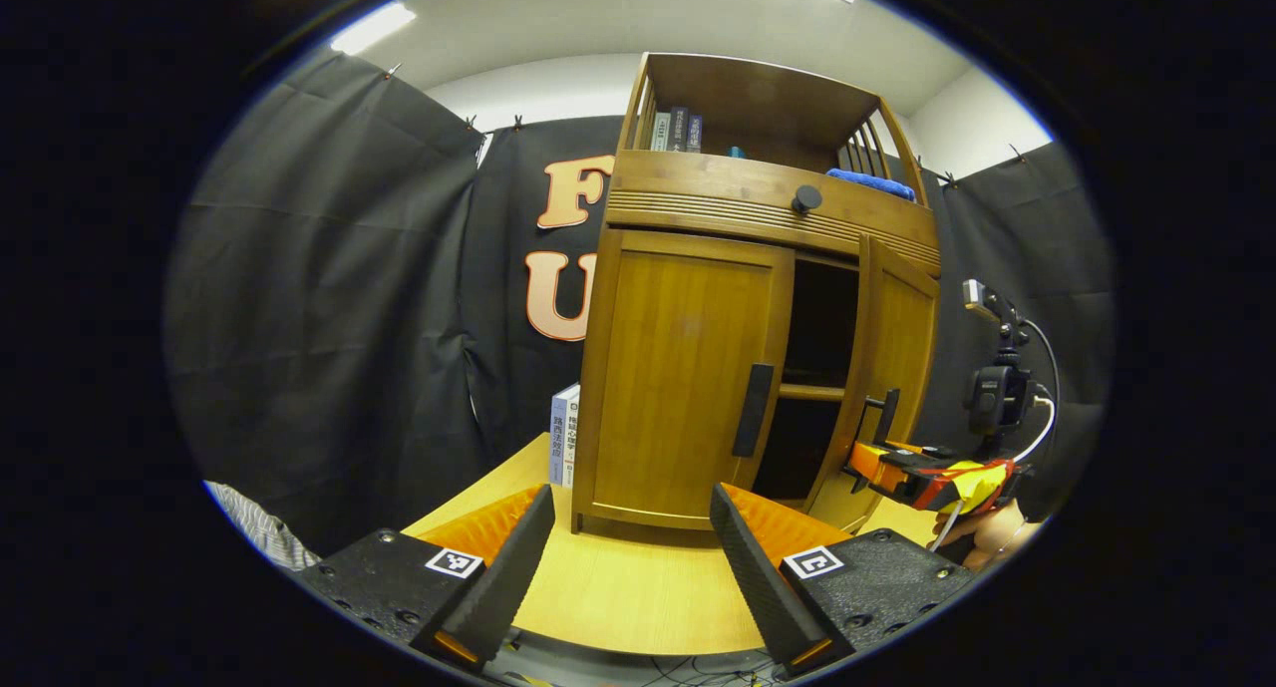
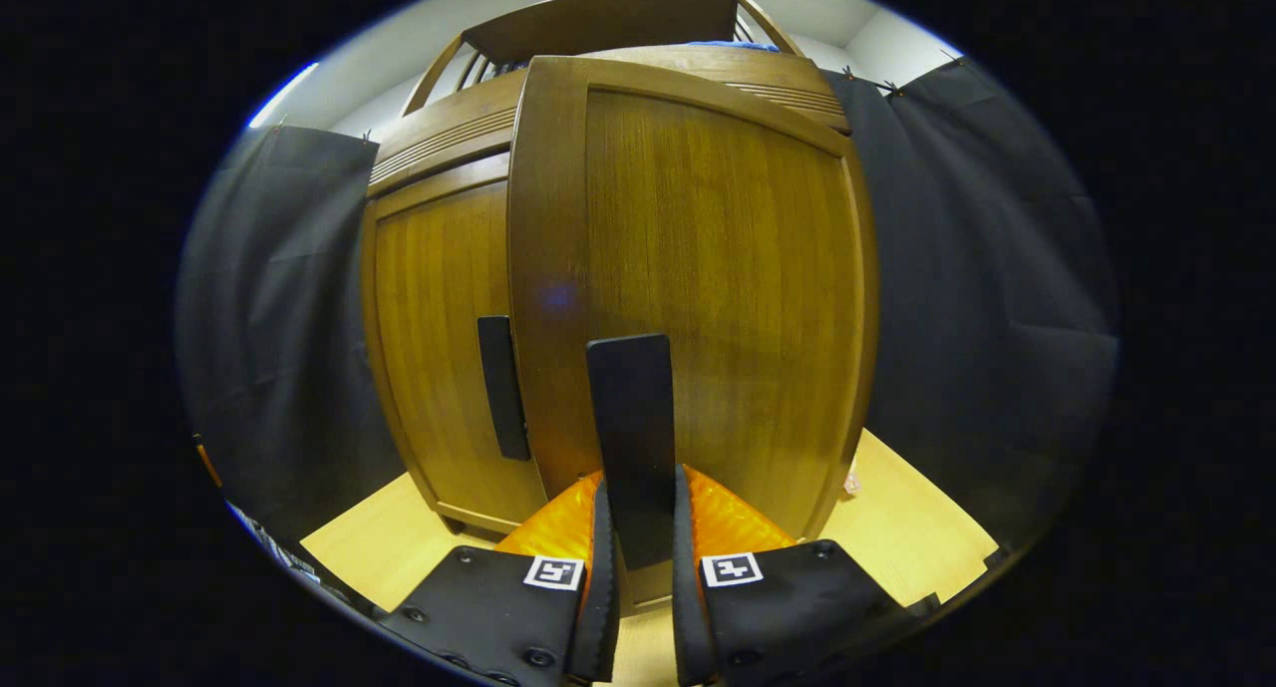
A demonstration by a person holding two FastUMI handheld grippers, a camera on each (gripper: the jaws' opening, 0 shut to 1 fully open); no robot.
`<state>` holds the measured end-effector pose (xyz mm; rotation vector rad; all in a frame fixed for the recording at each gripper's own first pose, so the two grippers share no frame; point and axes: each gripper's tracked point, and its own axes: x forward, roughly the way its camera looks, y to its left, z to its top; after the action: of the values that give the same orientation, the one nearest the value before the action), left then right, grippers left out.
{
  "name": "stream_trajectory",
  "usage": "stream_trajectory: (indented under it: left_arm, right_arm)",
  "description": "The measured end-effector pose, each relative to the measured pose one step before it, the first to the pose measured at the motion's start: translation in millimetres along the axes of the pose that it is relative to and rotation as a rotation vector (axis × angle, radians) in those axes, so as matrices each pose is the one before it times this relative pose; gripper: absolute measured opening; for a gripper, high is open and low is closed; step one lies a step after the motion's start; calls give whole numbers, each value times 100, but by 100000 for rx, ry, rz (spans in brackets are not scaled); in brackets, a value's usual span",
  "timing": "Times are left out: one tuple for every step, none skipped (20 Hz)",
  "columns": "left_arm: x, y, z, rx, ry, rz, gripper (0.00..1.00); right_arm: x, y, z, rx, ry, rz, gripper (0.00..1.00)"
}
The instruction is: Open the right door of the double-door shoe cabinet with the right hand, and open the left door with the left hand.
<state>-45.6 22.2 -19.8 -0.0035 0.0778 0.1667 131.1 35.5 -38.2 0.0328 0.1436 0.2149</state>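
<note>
**Right door held by its handle, left handle ahead**

Left gripper view: the left gripper (image 1: 633,557) has fingers spread; the left door's upright handle (image 1: 753,410) stands ahead, slightly right.

Right gripper view: the right gripper (image 2: 638,557) pinches the right door's (image 2: 698,268) upright handle (image 2: 630,428), door partly swung out.

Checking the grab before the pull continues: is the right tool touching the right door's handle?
Touching. In the right gripper view the right tool has both fingers pressed against the sides of the right door's handle, with no gap showing.
</note>
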Motion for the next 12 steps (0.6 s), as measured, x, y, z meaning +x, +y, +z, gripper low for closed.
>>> stream_trajectory:
  left_arm:
    - [-356,-483,113,-162,-325,34,95]
    - [-214,-592,53,-256,-121,-80,95]
    - [-286,-576,-44,-154,74,111,92]
    - [-175,-455,-53,-22,180,184,92]
    - [-198,-375,-22,153,7,329,95]
    - [-228,-427,-86,250,-90,230,95]
    - [-171,-420,-53,288,-77,272,95]
    - [-133,-412,-62,208,6,107,95]
    - [-117,-373,-169,79,-15,6,95]
    - [-43,-382,-192,15,296,-40,95]
    - [47,-521,-234,4,660,-203,92]
    - [79,-683,-256,-61,789,-696,92]
  right_arm:
    - [-872,-563,-49,-531,146,449,30]
    - [-723,-552,-161,-264,107,423,30]
    - [-691,-370,-78,-93,172,400,30]
    - [-606,-459,-84,51,248,419,30]
    - [-518,-487,-120,201,256,321,30]
    - [-625,-527,-112,246,235,215,30]
    - [-477,-389,-40,74,213,41,30]
    - [-640,-603,-110,24,257,-89,30]
    - [-489,-485,0,464,-58,49,30]
    - [-476,-461,-35,796,201,47,30]
    - [-303,-232,37,302,258,-156,29]
    - [-300,-444,20,-333,315,-621,29]
